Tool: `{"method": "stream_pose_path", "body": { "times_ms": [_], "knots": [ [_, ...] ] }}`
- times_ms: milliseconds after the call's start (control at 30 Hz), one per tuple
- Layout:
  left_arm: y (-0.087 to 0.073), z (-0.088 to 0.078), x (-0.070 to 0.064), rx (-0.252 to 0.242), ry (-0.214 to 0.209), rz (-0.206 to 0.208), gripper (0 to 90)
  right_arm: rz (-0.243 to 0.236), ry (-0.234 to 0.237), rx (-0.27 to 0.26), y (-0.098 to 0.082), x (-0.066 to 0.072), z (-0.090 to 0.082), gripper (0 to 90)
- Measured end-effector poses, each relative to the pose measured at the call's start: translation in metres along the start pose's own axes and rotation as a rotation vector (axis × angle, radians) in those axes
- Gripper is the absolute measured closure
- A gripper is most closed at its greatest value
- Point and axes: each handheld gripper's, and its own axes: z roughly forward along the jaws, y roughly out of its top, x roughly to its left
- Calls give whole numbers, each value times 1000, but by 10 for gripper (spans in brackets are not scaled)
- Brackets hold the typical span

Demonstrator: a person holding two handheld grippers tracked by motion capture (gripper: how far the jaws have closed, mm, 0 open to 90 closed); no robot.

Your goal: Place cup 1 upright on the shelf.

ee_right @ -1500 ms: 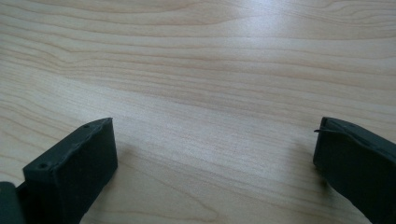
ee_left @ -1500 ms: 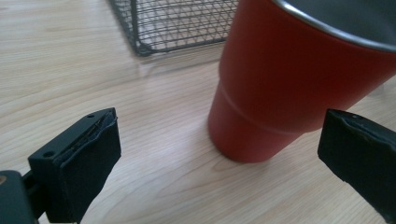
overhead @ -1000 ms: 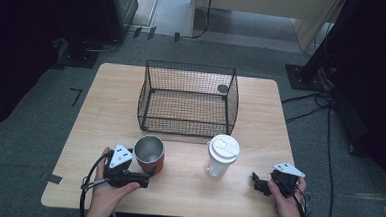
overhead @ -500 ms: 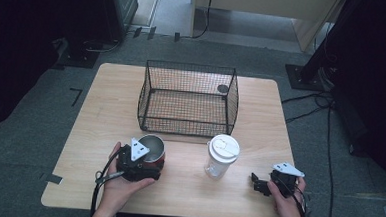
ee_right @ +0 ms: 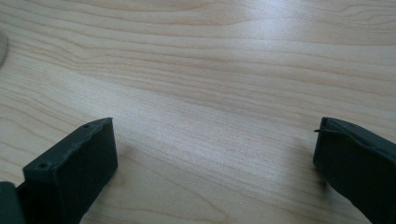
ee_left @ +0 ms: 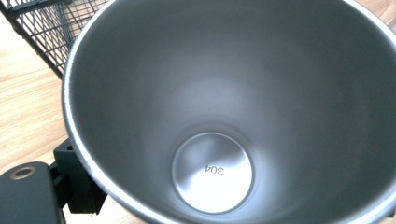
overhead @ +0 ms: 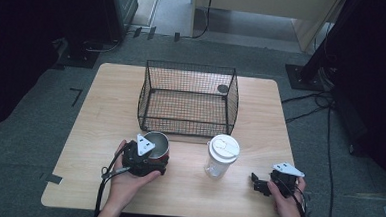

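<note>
1. Since a second ago the left gripper (overhead: 146, 158) has moved from beside the steel cup (overhead: 157, 145) to right against it; its body now covers the cup's near-left side in the high view. The right gripper (overhead: 258, 184) lies where it did, at the table's near right edge.
2. Left gripper: the left gripper view looks straight down into the cup (ee_left: 233, 107), with one black jaw showing at bottom left, outside the cup's wall. How wide the jaws stand, and whether they clamp the cup, cannot be told.
3. The cup's floor is stamped "304". Nothing lies inside it.
4. The left hand (overhead: 129, 180) wraps the gripper from the near side; a cable trails off toward the table's near edge.
5. Right gripper (ee_right: 212, 154): jaws stand wide apart with bare wood between them, holding nothing.
6. The right hand (overhead: 288, 203) holds it low over the table (overhead: 100, 113), pointing left.
7. A clear plastic cup with a white lid (overhead: 222, 155) stands upright between the two grippers, well apart from both, nearer the steel cup.
8. Behind both cups a black wire basket (overhead: 189, 99) sits at the table's middle. A small dark round thing (overhead: 223, 88) shows at its far right corner; in or behind the basket, cannot tell.
9. The table stands on a grey carpeted floor.
</note>
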Motion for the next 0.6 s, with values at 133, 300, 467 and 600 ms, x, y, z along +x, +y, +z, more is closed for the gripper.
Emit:
{"method": "stream_pose_path", "body": {
  "times_ms": [133,300,467,600],
  "knots": [
    [1,1,-2,-4,7,0,82,0,0,0,0,0,0,0],
    [3,3,-4,-14,14,9,83,1,0,0,0,0,0,0],
    [7,0,-6,-43,14,10,83,0,0,0,0,0,0,0],
    [9,-2,-6,-96,20,9,83,1,0,0,0,0,0,0]
  ]
}}
